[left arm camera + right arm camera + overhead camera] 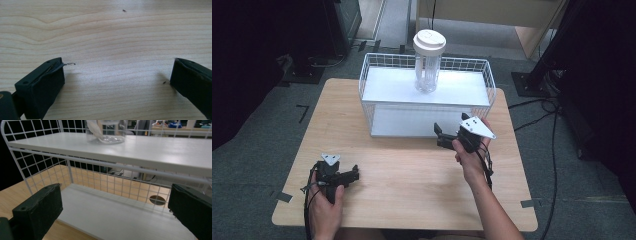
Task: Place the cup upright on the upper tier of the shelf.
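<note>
A clear jar with a cream lid [428,61] stands upright on the upper shelf of a white wire rack [377,92] at the back of the wooden table [412,175]; its base [106,137] appears at the top of the right gripper view. My right gripper [440,135] hovers just in front of the rack's lower shelf [120,215], jaws open and empty, pointing at the rack. My left gripper [354,173] rests low over the table's near left, jaws spread wide with bare wood [112,50] between them.
The rack takes up the back middle of the table. Bare wood stretches between the two grippers and along the front edge. Black stands and cables [542,110] sit on the grey floor to the right and behind the table.
</note>
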The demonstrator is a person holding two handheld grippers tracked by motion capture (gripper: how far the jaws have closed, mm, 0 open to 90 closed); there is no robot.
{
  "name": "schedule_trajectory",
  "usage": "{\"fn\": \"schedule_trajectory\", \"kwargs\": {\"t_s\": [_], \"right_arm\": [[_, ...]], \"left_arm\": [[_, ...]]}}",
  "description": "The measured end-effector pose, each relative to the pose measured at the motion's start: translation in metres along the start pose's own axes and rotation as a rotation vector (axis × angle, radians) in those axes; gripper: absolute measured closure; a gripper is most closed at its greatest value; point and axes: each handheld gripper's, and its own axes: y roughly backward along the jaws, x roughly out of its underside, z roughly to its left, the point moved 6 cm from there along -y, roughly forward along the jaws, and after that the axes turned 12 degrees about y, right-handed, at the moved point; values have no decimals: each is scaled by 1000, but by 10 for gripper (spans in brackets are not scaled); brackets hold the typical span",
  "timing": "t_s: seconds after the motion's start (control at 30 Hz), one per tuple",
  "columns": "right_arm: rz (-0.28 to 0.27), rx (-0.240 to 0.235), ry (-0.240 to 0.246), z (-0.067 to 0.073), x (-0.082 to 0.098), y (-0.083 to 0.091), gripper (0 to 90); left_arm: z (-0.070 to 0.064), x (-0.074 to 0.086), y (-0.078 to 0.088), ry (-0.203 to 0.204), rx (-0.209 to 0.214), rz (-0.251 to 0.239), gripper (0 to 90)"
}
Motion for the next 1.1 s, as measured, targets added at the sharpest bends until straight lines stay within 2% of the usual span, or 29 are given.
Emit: {"fn": "schedule_trajectory", "kwargs": {"t_s": [0.47,0.67,0.73,0.87,1.1], "right_arm": [[55,58,-52,-27,47,25,0],[92,93,-44,-39,65,34,0],[93,98,-45,-41,68,35,0],[83,142,-34,-51,82,44,5],[98,148,-44,-57,102,56,10]], "left_arm": [[0,0,0,0,1,3,0],[0,0,0,0,1,3,0],[0,0,0,0,1,3,0],[0,0,0,0,1,3,0],[0,0,0,2,1,2,0]]}}
